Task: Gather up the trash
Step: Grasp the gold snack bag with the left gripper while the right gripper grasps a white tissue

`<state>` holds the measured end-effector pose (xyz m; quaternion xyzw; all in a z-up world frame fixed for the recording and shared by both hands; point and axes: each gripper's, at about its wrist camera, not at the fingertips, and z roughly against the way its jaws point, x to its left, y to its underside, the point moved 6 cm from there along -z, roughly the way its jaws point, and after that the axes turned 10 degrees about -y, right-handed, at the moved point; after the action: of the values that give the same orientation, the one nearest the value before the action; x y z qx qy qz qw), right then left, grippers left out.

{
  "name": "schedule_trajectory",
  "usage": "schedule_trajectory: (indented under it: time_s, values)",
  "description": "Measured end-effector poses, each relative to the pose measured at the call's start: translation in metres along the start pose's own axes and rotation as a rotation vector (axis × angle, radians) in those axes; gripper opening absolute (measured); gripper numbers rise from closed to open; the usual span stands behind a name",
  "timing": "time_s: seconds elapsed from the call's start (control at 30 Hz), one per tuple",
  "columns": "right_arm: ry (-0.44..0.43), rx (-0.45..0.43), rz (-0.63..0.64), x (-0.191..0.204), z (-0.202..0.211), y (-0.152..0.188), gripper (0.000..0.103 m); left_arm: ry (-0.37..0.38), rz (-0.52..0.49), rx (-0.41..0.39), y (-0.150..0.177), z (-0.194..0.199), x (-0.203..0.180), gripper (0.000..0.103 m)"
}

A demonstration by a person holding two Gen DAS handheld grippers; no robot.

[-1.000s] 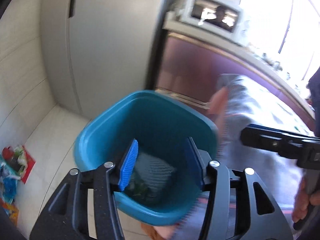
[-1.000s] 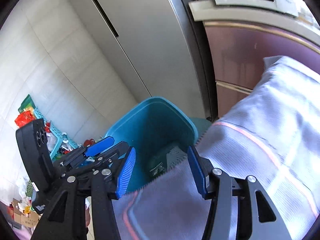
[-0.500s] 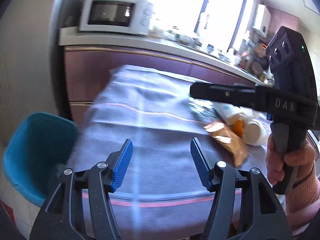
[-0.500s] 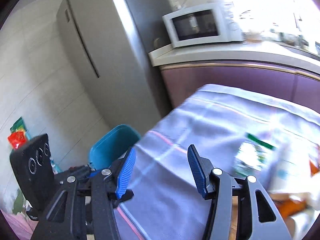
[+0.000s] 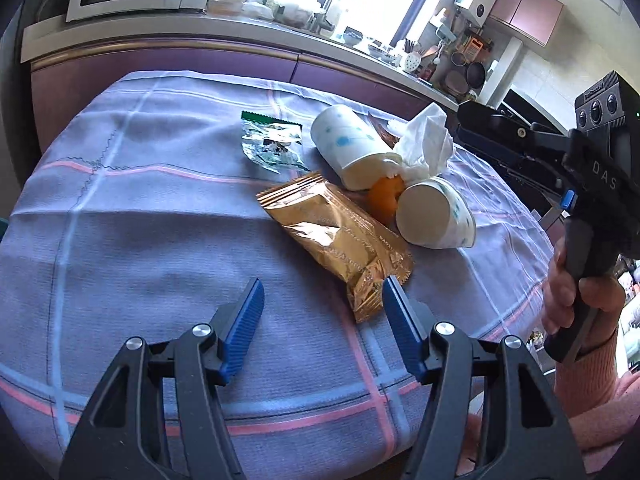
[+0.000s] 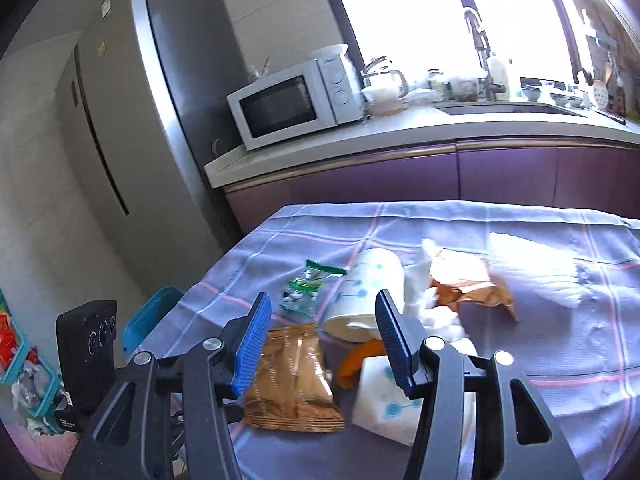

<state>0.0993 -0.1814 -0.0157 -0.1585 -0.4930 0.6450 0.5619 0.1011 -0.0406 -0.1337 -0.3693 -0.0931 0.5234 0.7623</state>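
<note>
Trash lies on the lilac checked tablecloth [image 5: 140, 232]: a gold snack bag [image 5: 340, 240] [image 6: 292, 380], two tipped paper cups [image 5: 352, 148] [image 5: 436, 216], an orange peel [image 5: 384, 196], a crumpled white tissue [image 5: 424, 144] and a green-and-silver wrapper [image 5: 272, 144] [image 6: 308, 284]. A brown wrapper [image 6: 472, 284] lies behind the tissue. My left gripper [image 5: 322, 292] is open and empty, just short of the gold bag. My right gripper [image 6: 322, 312] is open and empty above the gold bag and the near cup [image 6: 384, 400]. The teal bin [image 6: 148, 316] stands on the floor left of the table.
A purple cabinet run with a counter [image 6: 440, 128] stands behind the table, with a microwave [image 6: 292, 104] and dishes on it. A grey fridge [image 6: 152, 120] stands left. Baskets of clutter [image 6: 20, 380] sit on the floor at far left.
Both grippers have swung up and right, away from the teal bin, and now face the trash on the table. Both stay open and empty.
</note>
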Motion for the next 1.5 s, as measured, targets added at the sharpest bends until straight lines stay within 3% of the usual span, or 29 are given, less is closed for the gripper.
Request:
schedule_trajectory:
  time_s: [0.23,0.47,0.7,0.8,0.87,1.07,1.2,1.5]
  values:
    - [0.098,-0.009,-0.029,-0.041,0.006,0.001,0.052,0.032,0.000,0.039,-0.009,-0.018,-0.015,0.062]
    - [0.106,0.016,-0.029,-0.056,-0.004,0.008,0.052,0.060,0.024,0.068,-0.015,-0.026,-0.022,0.061]
    - [0.106,0.020,-0.034,-0.059,-0.007,0.010,0.052,0.048,0.041,0.094,-0.016,-0.032,-0.023,0.031]
    - [0.107,0.021,-0.034,-0.061,-0.008,0.011,0.050,0.047,0.048,0.096,-0.015,-0.033,-0.022,0.028]
    - [0.107,0.024,-0.037,-0.062,-0.008,0.011,0.045,0.036,0.045,0.093,-0.014,-0.034,-0.023,0.020]
    - [0.112,0.033,-0.043,-0.066,-0.009,0.013,0.031,0.035,0.045,0.082,-0.013,-0.029,-0.020,0.015]
    - [0.105,0.040,-0.040,-0.066,-0.009,0.013,0.015,0.031,0.039,0.061,-0.014,-0.022,-0.019,0.014]
    - [0.098,-0.002,-0.033,-0.061,0.004,0.003,0.009,0.012,0.025,0.011,-0.017,-0.003,-0.014,0.012]
